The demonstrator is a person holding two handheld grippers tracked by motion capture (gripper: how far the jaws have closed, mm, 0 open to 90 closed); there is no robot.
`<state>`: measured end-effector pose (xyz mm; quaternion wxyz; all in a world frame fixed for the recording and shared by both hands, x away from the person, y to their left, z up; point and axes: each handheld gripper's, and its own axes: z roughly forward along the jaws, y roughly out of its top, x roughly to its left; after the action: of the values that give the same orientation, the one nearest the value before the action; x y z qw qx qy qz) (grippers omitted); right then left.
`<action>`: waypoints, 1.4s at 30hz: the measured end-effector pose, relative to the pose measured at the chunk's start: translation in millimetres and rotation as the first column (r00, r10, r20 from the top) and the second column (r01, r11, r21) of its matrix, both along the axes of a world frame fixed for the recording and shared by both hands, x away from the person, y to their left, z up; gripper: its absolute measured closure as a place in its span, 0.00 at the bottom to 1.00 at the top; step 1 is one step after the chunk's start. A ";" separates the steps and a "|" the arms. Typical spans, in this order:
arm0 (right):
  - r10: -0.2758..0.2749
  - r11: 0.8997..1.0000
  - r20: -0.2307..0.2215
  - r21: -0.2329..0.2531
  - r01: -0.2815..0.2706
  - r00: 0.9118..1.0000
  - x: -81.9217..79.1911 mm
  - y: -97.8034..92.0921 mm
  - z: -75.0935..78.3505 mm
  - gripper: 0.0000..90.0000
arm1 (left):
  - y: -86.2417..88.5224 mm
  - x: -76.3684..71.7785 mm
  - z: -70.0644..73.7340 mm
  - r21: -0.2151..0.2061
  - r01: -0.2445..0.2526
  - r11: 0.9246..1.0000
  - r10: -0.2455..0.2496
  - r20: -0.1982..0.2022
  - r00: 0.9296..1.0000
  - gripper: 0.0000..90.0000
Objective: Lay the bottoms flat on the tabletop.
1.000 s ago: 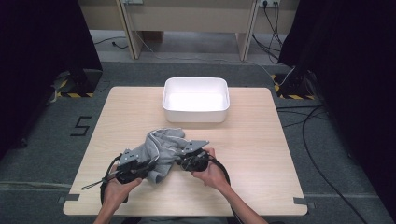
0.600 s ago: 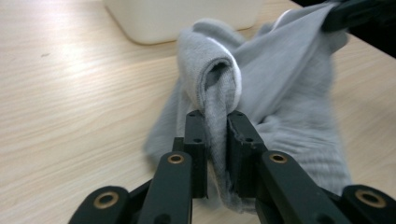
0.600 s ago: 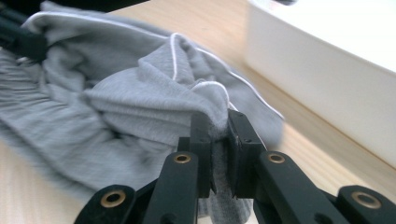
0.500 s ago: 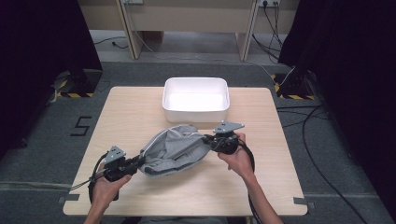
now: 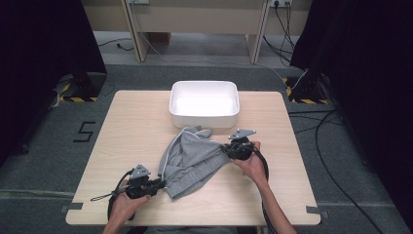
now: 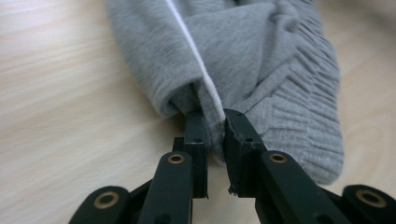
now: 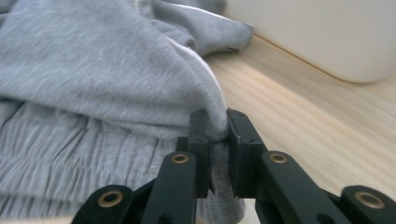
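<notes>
A grey garment (image 5: 192,158) with a white stripe and a ribbed band lies stretched across the middle of the wooden table (image 5: 131,126). My left gripper (image 5: 158,184) is shut on its near left end, close to the table's front edge; the left gripper view shows the grey garment (image 6: 243,60) pinched between the jaws of that gripper (image 6: 214,122). My right gripper (image 5: 229,147) is shut on the garment's right end. In the right gripper view the cloth (image 7: 93,70) is bunched between the jaws of that gripper (image 7: 214,122).
A white rectangular tub (image 5: 204,115) stands at the back middle of the table, just beyond the garment; its wall (image 7: 327,32) is close to my right gripper. Bare wood lies to the left and right. Cables run over the floor at the right.
My two grippers have moved apart, the left toward the near left, the right to the right, drawing the bunched garment out into a longer spread shape.
</notes>
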<state>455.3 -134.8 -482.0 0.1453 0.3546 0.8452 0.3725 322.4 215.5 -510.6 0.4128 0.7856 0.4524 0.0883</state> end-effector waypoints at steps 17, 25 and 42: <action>0.070 0.995 0.055 0.072 -0.073 0.996 -52.0 23.7 32.0 0.52 | -10.2 -1.2 36.3 -0.098 0.051 0.994 -0.047 0.042 0.998 0.65; 0.176 0.982 0.017 0.061 -0.176 0.984 -73.4 56.3 12.2 0.52 | -8.7 10.0 50.1 -0.111 0.048 0.993 -0.042 0.063 0.997 0.59; 0.274 0.961 -0.063 -0.014 -0.276 0.960 -95.3 56.8 -21.6 0.54 | -19.7 53.7 45.8 -0.041 -0.011 0.999 0.014 0.078 0.997 0.57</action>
<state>360.1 -78.0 -503.7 0.0704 0.2432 0.8945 0.3685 376.1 195.8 -464.8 0.4453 0.7703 0.4424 0.1124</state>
